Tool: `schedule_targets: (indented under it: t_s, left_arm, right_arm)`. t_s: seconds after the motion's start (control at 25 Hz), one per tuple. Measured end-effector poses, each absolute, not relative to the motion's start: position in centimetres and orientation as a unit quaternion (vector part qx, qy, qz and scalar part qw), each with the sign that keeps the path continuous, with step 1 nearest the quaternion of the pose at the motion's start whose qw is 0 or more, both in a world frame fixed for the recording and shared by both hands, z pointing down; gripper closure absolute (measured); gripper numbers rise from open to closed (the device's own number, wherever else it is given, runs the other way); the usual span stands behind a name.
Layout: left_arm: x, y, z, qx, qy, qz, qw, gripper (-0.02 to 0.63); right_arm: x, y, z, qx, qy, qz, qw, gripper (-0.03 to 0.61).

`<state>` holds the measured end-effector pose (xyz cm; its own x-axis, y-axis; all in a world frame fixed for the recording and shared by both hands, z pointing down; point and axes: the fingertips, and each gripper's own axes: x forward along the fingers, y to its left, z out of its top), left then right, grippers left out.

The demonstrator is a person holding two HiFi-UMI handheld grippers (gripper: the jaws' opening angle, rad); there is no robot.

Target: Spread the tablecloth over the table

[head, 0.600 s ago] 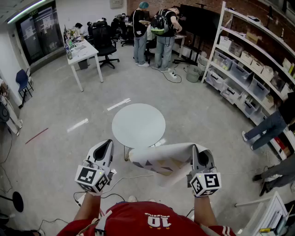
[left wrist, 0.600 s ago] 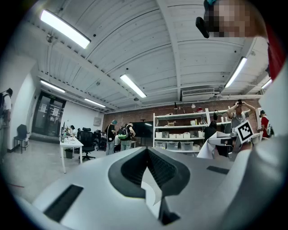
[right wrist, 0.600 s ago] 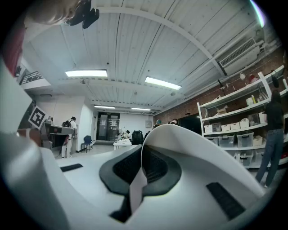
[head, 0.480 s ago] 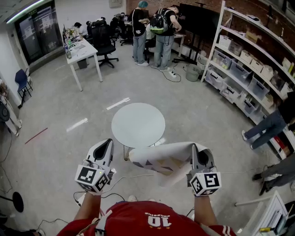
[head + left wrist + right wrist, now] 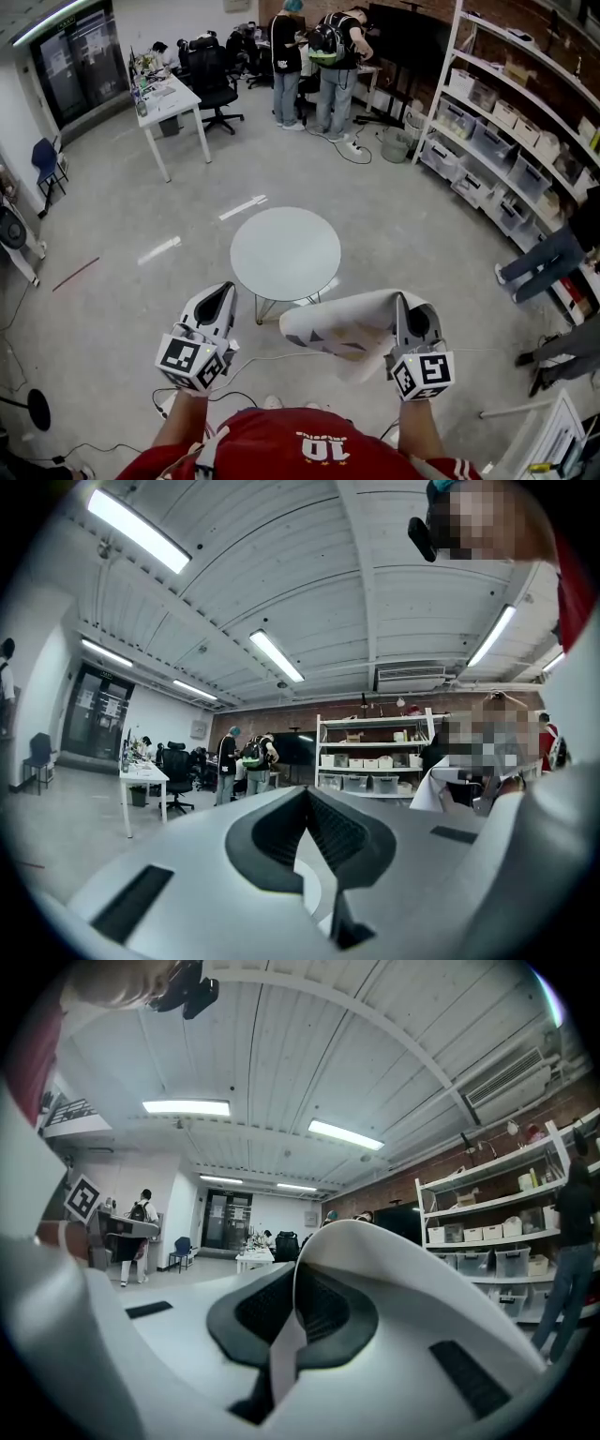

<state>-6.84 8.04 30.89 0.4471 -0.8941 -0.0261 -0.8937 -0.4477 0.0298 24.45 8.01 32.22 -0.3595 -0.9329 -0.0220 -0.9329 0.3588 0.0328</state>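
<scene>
A round white table (image 5: 285,253) on thin legs stands on the grey floor just ahead of me. My right gripper (image 5: 405,307) is shut on the tablecloth (image 5: 342,323), a cream cloth with dark triangles. The bundled cloth hangs leftward from the jaws, in front of the table's near edge. In the right gripper view a strip of the tablecloth (image 5: 286,1354) runs between the jaws, and more of it curls over the right gripper (image 5: 298,1283). My left gripper (image 5: 218,302) is held level beside it, left of the cloth and apart from it. The left gripper (image 5: 305,797) has its tips together and holds nothing.
A white desk (image 5: 173,98) and a black office chair (image 5: 214,84) stand at the back left. Two people (image 5: 319,56) stand at the back. Shelves with bins (image 5: 506,141) line the right wall, with a person's legs (image 5: 544,267) near them. Cables (image 5: 272,356) trail on the floor by my feet.
The cloth's free left end has drawn slightly to the right, toward the right gripper. The table sits a little further right in view. Both grippers keep their places.
</scene>
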Motion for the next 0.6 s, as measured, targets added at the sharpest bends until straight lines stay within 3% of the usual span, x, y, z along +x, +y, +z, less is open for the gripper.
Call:
schedule_targets:
  t_s: [0.6]
  left_arm:
    - [-10.7,6.7,31.8,0.856,-0.516,-0.028,0.010,0.612]
  right_arm:
    - [23.3,7.1,31.5,0.591,-0.806,-0.018,-0.026,0.565]
